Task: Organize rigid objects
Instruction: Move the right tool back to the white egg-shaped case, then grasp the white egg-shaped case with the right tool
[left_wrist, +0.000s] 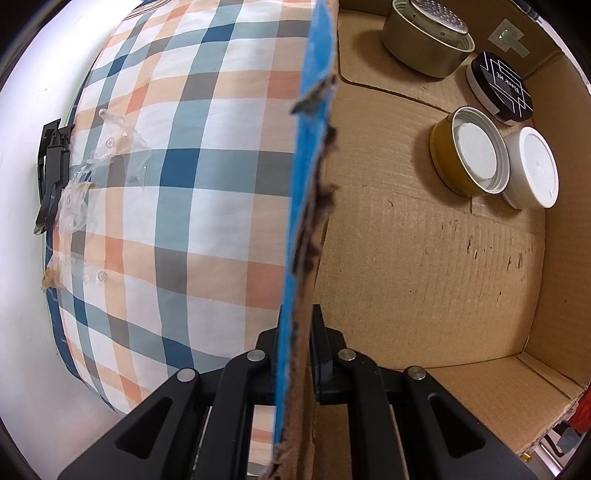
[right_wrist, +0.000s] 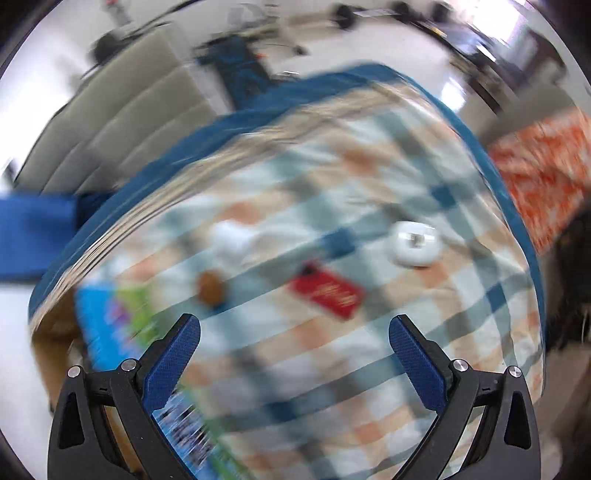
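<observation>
My left gripper (left_wrist: 295, 343) is shut on the torn, blue-faced wall (left_wrist: 306, 206) of a cardboard box (left_wrist: 424, 266). Inside the box, at the far right, sit a metal tin (left_wrist: 424, 48), a black-lidded jar (left_wrist: 502, 86), a gold tin (left_wrist: 469, 151) and a white jar (left_wrist: 532, 168). My right gripper (right_wrist: 294, 341) is open and empty above the checked cloth (right_wrist: 332, 314); the view is blurred. On the cloth lie a white round case (right_wrist: 413, 243), a red flat box (right_wrist: 327, 290) and a small brown round object (right_wrist: 211, 287).
The checked cloth (left_wrist: 177, 177) lies left of the box wall, with clear tape (left_wrist: 85, 177) and a black clip (left_wrist: 50, 177) at its left edge. A blue printed box flap (right_wrist: 110, 332) shows at lower left. A grey sofa (right_wrist: 110, 122) stands behind.
</observation>
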